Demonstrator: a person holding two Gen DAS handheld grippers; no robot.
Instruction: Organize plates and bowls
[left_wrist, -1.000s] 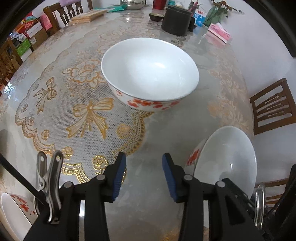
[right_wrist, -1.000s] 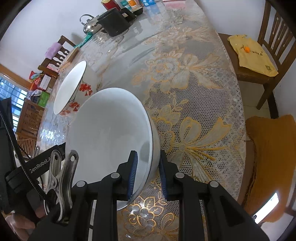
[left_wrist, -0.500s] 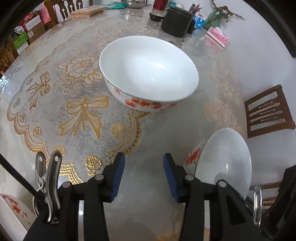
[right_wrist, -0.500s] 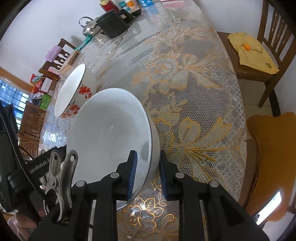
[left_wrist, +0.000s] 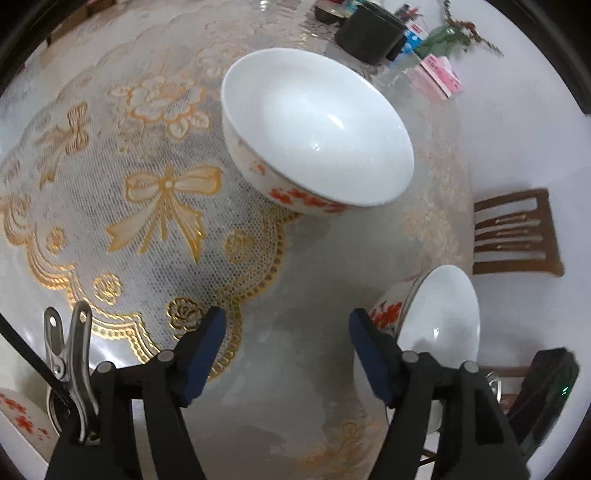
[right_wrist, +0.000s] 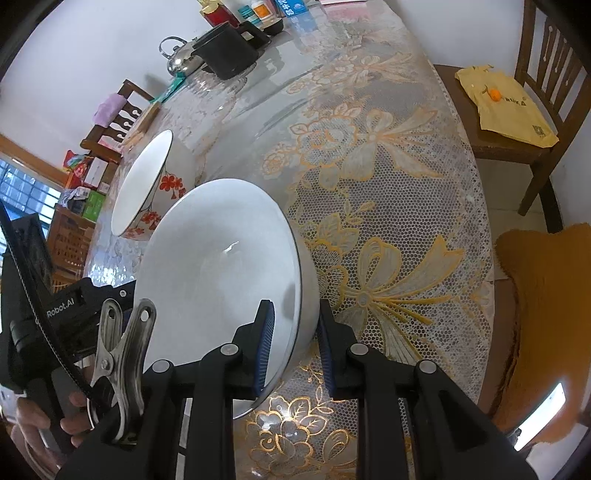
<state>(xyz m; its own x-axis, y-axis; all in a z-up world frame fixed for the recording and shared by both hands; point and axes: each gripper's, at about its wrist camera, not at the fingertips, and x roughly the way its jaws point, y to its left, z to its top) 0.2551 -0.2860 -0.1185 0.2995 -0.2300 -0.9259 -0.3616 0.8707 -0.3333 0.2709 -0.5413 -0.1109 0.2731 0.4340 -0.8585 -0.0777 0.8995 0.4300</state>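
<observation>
Porcelain bowl (right_wrist: 221, 273) rim pinched by right tongs (right_wrist: 293, 345); left tongs (left_wrist: 286, 354), just widened, gape over bare tablecloth (left_wrist: 295, 387).

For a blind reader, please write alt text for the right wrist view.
The right gripper is shut on the rim of a white bowl, tilted above a lace-covered table. A second flowered bowl sits behind it.

a third bowl (left_wrist: 18, 417) is cut off at the left edge.
</observation>
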